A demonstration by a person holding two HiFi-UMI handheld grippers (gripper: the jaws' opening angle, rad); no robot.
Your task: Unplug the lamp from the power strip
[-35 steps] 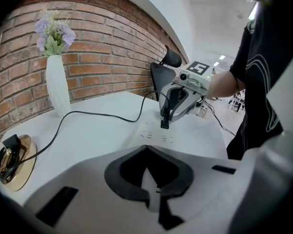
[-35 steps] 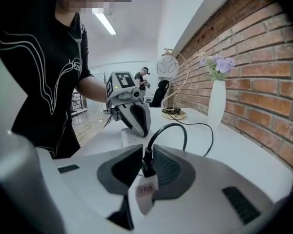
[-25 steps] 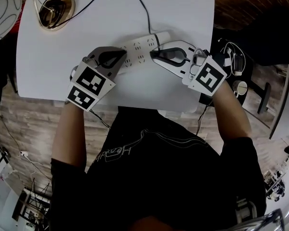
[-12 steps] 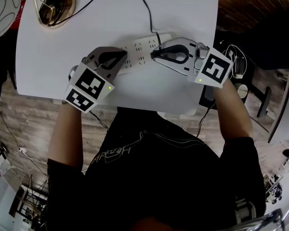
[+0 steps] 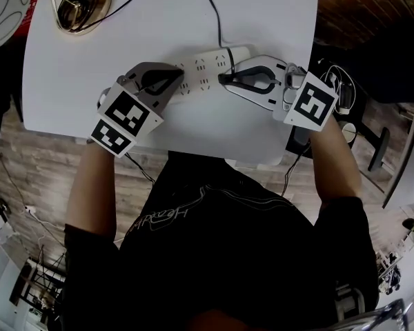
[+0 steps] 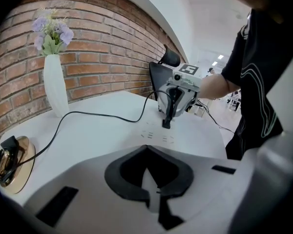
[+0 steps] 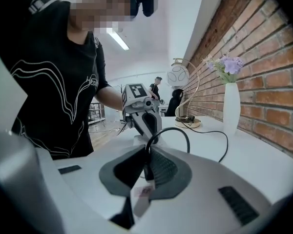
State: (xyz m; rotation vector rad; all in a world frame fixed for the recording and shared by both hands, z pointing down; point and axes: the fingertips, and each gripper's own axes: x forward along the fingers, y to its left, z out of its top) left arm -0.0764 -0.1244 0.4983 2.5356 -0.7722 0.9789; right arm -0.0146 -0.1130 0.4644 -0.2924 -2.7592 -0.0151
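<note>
A white surface (image 5: 76, 81) stood against a brick wall (image 6: 102, 57). On it, close in front of the person, the lamp's plug (image 6: 166, 124) sat upright toward the right end of the power strip (image 5: 205, 66), its foot touching the strip's face. It did not look lifted out yet. The right gripper (image 5: 229, 80) had its jaws clamped on the plug.

The main risk seemed to be a slanted pull, which could bind the pins and lift the whole strip with the plug. The jaws could also slide up off the small plug body onto the cord (image 7: 168, 128) and strain it where it enters. A plug that let go suddenly could jerk the cord across the surface.

The plug was small and black, and the thin black cord arched straight up out of the jaws. The strip was a long white bar with rows of sockets, lying aslant. The left gripper (image 5: 176, 83) had its jaws brought together with nothing between them, its tip resting on the strip's left end, apparently to pin it down. That small contact might not hold against a hard tug.

The cord ran on to the gold lamp base (image 5: 78, 9) at the far left corner, well apart. A white vase (image 6: 55, 89) of lilac flowers stood by the wall.
</note>
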